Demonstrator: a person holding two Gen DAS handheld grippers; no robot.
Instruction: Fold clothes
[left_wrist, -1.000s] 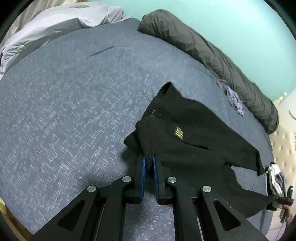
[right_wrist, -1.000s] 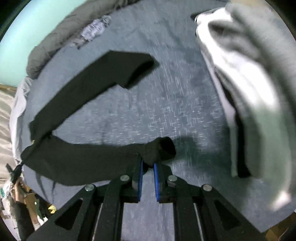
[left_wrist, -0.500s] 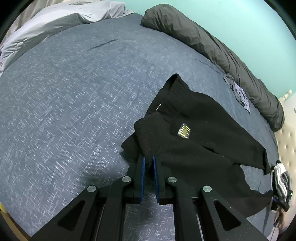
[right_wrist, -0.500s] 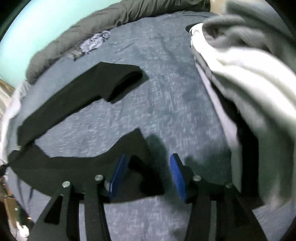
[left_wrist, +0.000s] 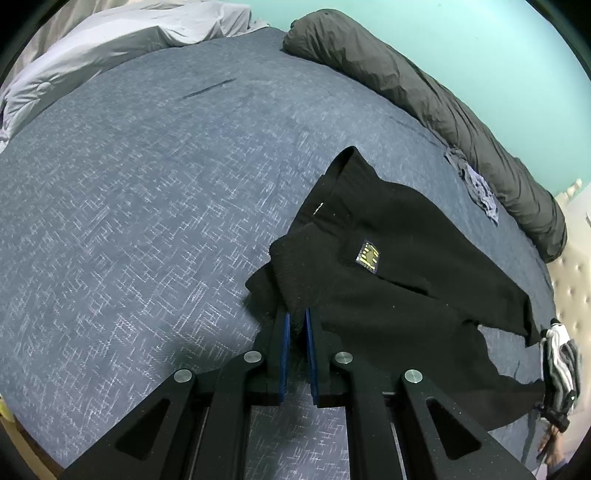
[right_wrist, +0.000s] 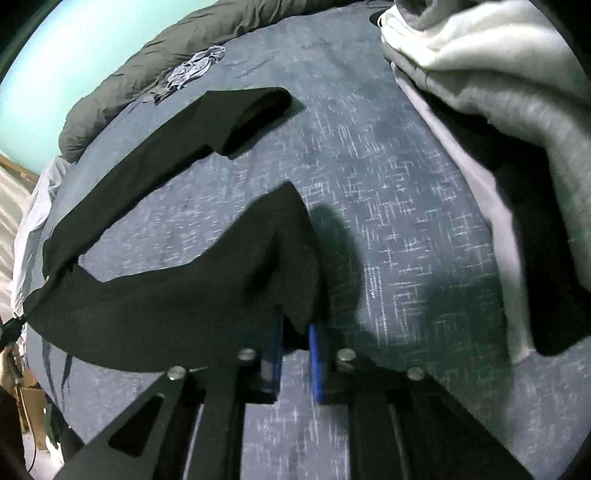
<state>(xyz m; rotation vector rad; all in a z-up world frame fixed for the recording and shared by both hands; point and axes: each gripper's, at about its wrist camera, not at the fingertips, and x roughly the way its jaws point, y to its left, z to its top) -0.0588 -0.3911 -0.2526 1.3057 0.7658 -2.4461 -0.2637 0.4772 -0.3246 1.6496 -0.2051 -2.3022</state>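
Black trousers (left_wrist: 388, 266) with a small yellow label (left_wrist: 368, 256) lie spread on the blue patterned bed sheet (left_wrist: 147, 184). My left gripper (left_wrist: 295, 314) is shut on a folded corner of the waist end, with black cloth pinched between its blue pads. In the right wrist view one trouser leg (right_wrist: 166, 299) runs from the left to my right gripper (right_wrist: 295, 328). Its jaws are closing, with the leg's end between the blue pads. The other leg (right_wrist: 207, 122) lies flat farther back, its hem open.
A dark grey rolled duvet (left_wrist: 424, 92) lines the far edge of the bed under a teal wall. Light grey bedding (left_wrist: 122, 33) sits at the back left. A small bluish cloth (left_wrist: 476, 184) lies by the duvet. A grey and white clothes pile (right_wrist: 498, 92) fills the right.
My right gripper opened and released the leg's tip, sank toward the sheet, then closed on the leg's end again. The left gripper kept its hold and place.
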